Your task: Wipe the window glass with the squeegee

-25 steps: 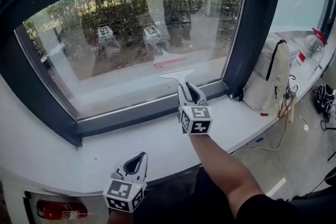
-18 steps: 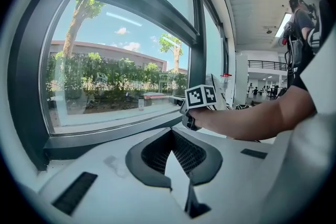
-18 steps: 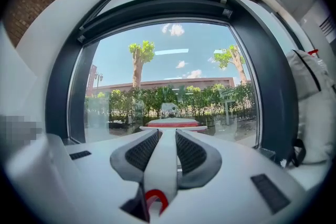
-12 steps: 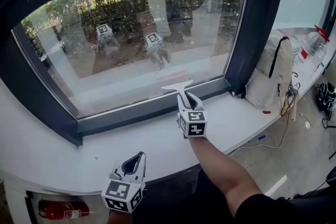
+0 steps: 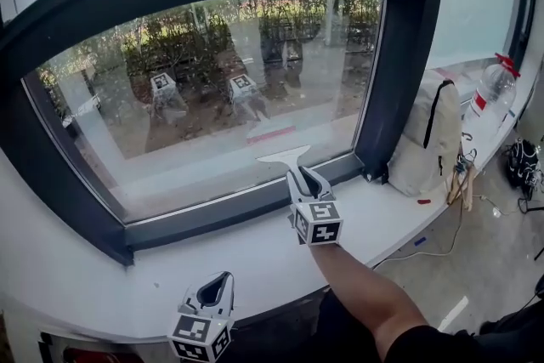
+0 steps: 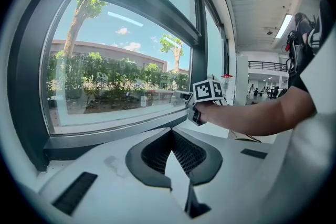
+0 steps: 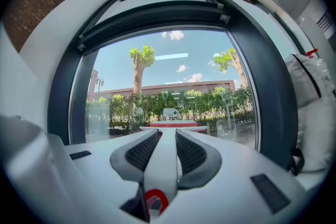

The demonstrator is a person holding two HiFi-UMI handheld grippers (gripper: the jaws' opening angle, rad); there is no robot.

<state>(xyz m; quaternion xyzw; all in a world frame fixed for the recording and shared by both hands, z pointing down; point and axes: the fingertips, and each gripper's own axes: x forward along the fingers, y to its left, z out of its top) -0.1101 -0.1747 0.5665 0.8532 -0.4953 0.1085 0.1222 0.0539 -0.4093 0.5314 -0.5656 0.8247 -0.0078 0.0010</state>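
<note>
Surface: white window sill (image 5: pixel 161 255), broad and curved, running under a large pane of window glass (image 5: pixel 212 89) set in a dark frame (image 5: pixel 398 64). Hedges, trees and a low building showed through the pane, and both marker cubes were reflected in it. To the right along the sill, a cream backpack (image 5: pixel 425 140) leaned just beside the frame's upright. A clear water bottle (image 5: pixel 490 102) with a red cap stood farther right. Cables (image 5: pixel 520 161) lay in a tangle on the floor (image 5: pixel 476 255) below that end.

Right gripper (image 5: pixel 301 176): held over the sill at the foot of the pane, my forearm (image 5: pixel 361 293) stretched out behind it. Its jaws were clamped on the white handle of the squeegee (image 5: pixel 287 155), and in the right gripper view the handle filled the gap between the ribbed pads. The blade lay crosswise at the far end, level, at the lower edge of the glass just above the bottom rail of the frame. I could not tell whether the rubber edge pressed on the pane. A red strip showed along the blade.

Left gripper (image 6: pixel 171 131): low and near me, over the front part of the sill, well apart from the other one. Its jaw tips met, with nothing between them.
</note>
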